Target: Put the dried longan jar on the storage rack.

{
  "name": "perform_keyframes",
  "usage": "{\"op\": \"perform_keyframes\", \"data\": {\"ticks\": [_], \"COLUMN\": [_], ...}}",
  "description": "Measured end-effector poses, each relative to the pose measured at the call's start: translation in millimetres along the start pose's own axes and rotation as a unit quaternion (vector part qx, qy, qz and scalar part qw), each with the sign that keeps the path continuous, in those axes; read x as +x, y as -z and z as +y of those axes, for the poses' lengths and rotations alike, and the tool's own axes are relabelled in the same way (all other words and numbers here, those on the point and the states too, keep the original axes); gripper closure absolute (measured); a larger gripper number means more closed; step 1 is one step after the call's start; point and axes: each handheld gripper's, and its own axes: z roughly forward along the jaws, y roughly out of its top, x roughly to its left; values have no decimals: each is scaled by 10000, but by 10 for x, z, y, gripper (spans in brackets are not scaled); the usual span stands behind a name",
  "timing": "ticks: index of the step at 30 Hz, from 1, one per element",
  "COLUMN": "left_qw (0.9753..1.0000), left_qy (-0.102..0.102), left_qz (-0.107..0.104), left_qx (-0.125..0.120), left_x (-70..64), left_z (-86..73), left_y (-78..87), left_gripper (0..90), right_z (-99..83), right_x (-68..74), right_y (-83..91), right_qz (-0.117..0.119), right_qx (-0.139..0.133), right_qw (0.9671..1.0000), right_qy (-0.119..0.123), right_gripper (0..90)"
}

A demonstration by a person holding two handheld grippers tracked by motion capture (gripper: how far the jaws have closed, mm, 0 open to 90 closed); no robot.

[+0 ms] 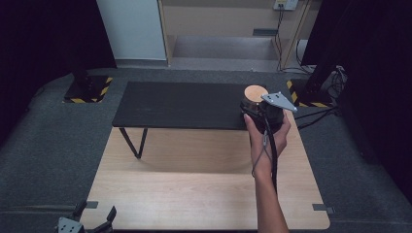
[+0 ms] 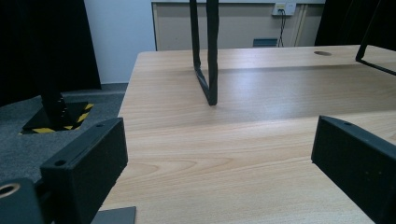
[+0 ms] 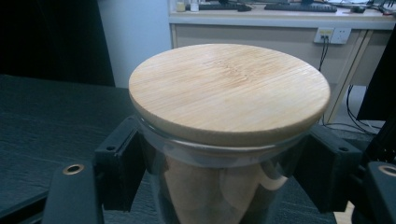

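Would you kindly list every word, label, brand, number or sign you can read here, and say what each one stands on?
There is no readable text in these views.
Jar with wooden lid, between the jaws of the right tool: plain, no label or print.
Left tool: jaws bare.
Yellow-and-black hazard stripes on the floor stand base: a pattern, no words.
Wall socket: any marks too small to read.

Grey carpet floor (image 1: 43, 131), beige wall (image 1: 214, 19)
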Motion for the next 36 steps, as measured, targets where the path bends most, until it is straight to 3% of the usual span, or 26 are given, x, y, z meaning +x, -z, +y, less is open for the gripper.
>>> {"op": "perform_keyframes", "data": {"ticks": [4,18,21,26,36], "left_qw": [10000,10000,10000,10000,10000], "left_qy": [-3,5,17,20,31], "left_qz": [-1,-45,-44,-51,-45], "left_qx": [7,42,38,33,35], "left_x": [2,-4,-2,2,11], "left_z": [-1,7,6,4,1], "left_y": [-8,-36,-33,-26,-25], "left_gripper": [22,22,23,23,23], "right_z": [-33,-81,-109,-139,-164], "right_x": [-18,-23,-27,4,31], "right_y": [-66,-81,-103,-124,-134], "right_qz": [-30,-19,-43,-76,-168], "right_qx": [112,30,-34,-71,-118], "right_qw": [9999,9999,10000,9999,9998], "right_qy": [23,125,58,12,-9], "right_gripper": [258,252,105,7,5]}}
